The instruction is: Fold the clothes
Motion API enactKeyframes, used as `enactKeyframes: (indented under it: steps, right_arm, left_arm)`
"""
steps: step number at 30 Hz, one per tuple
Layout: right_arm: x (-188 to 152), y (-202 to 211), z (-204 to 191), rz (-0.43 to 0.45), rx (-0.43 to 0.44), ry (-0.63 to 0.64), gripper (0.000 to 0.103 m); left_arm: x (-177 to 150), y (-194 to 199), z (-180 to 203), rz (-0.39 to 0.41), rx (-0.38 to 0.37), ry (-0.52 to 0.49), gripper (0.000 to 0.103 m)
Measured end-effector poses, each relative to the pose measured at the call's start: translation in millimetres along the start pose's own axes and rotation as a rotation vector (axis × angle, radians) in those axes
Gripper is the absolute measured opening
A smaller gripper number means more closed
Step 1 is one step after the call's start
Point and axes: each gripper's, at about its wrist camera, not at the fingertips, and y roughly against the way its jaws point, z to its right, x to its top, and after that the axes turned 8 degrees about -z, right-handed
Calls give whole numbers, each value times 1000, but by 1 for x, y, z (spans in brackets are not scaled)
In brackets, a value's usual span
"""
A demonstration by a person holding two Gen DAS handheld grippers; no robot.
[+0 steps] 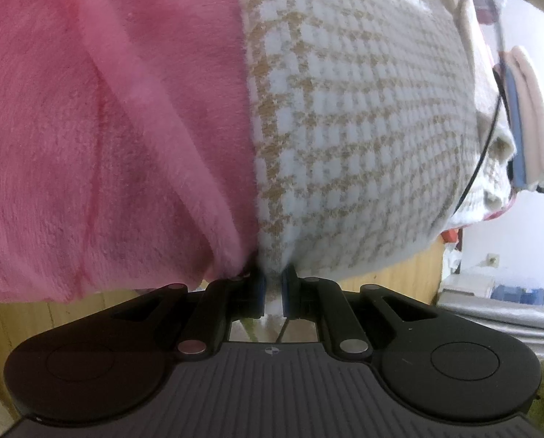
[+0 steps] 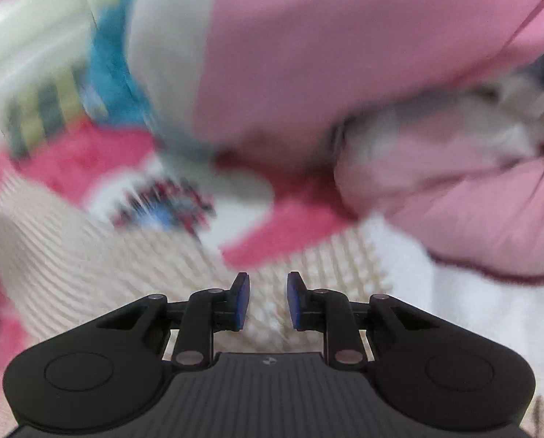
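The left gripper (image 1: 271, 288) has its jaws pressed together on the edge of a houndstooth knit garment (image 1: 356, 116) in white and beige, which hangs in front of the camera beside a pink fleece cloth (image 1: 100, 127). Under the hanging cloth a wooden floor (image 1: 392, 277) shows, and at the right a white wall (image 1: 527, 215) with a socket (image 1: 493, 260) and a small stack of folded clothes (image 1: 527, 116). The right gripper (image 2: 268, 301) is over a blurred pile of laundry; its jaws stand a little apart with nothing between them. Below it lies a cream ribbed knit (image 2: 71, 255), with a pink garment (image 2: 326, 54) and red cloth (image 2: 78, 160) farther away.
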Motion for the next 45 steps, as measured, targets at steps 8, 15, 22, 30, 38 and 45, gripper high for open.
enactKeyframes:
  steps: [8,15,22,30,38,45]
  right_arm:
    - [-24,34,32,3,-124,-175,22]
    - [-76,85,37,-91,26,-260,26]
    - [-87,30,102,-38,257,-731,35]
    - [-79,17,82,-146,309,-621,35]
    - [-92,39,49,-96,-30,-317,15]
    - [-143,136,27,-25,121,-350,16]
  left_arm:
    - [10,8,3,-15,33,-62,10]
    - [15,14,-1,-38,34,-62,10]
    - [25,11,11,-55,63,-85,11]
    - [24,16,6,-64,63,-65,11]
    - [26,23,-6,-88,47,-77,12]
    - [36,39,-23,-128,26,-92,23]
